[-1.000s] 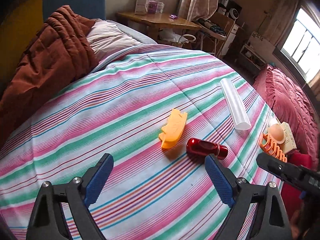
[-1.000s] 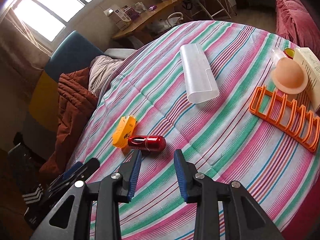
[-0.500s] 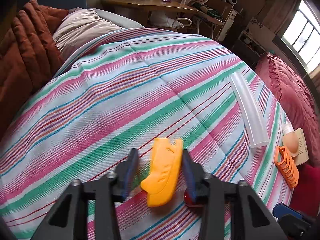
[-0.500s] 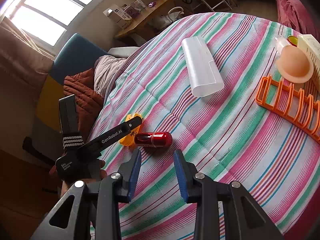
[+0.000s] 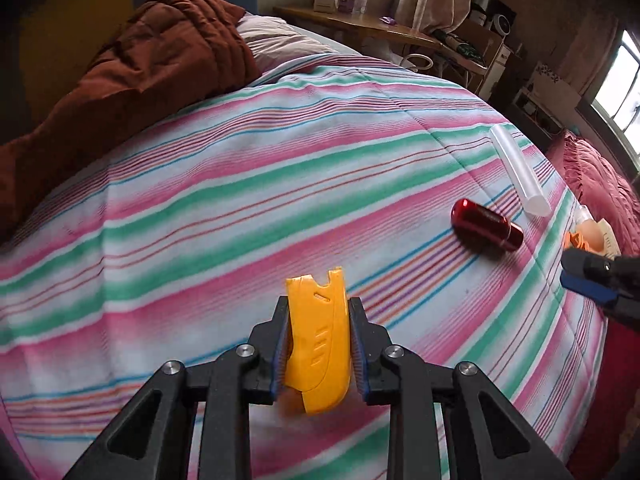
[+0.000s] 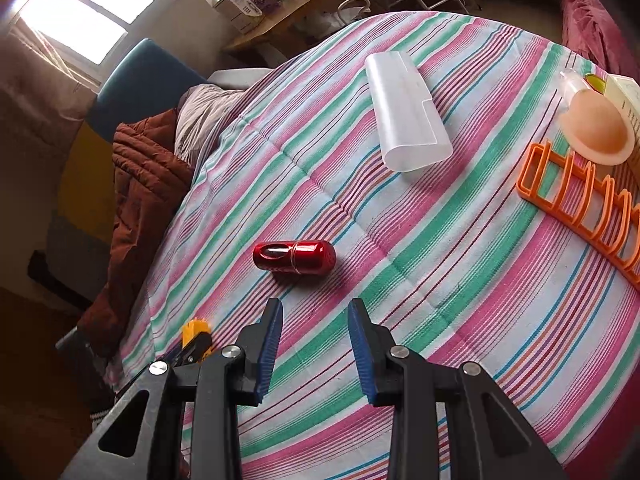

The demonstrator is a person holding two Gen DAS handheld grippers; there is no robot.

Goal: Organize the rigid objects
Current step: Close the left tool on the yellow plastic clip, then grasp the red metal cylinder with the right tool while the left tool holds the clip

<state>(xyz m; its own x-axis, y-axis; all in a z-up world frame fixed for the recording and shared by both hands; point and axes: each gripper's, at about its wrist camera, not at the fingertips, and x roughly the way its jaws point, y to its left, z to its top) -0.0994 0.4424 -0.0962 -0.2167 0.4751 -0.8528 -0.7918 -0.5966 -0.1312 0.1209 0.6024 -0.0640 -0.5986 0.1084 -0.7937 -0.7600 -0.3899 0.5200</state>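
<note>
Striped pink/green/white bedspread [image 5: 248,184] covers the bed, bedroom clutter behind.

Left gripper [image 5: 318,344]: fingers clamped on a yellow-orange plastic piece [image 5: 320,340], one blue pad [image 5: 357,354] on each long side. Piece runs lengthwise along the fingers, notched end sticking out past the tips, rounded end back toward the gripper body. Can't tell whether it's touching the cloth.
Beyond the left fingertips and to the right: red metal capsule [image 5: 486,228] lying on its side on the bedspread, well apart from the held piece. Further right-forward, frosted clear plastic case [image 5: 520,172] lying flat, near the capsule, not touching.
Far left: rust-brown quilt [image 5: 132,72] bunched up, pillow beside it. Wooden desk [image 5: 360,28] behind with boxes.

Right gripper [image 6: 314,344]: fingers parted, nothing between them, above the bedspread.
Just ahead of the right fingertips, slightly left: same red capsule [image 6: 294,258], clear of both tips.
Left of the right fingers, low in frame: tip of the yellow-orange piece [image 6: 194,332] in the other gripper.
Farther ahead, right of centre: frosted case [image 6: 406,112].
Far right: orange slotted rack [image 6: 576,204] on the cloth, peach dome-shaped item [image 6: 596,128] just beyond it, cream box edge [image 6: 624,92] next to that.
</note>
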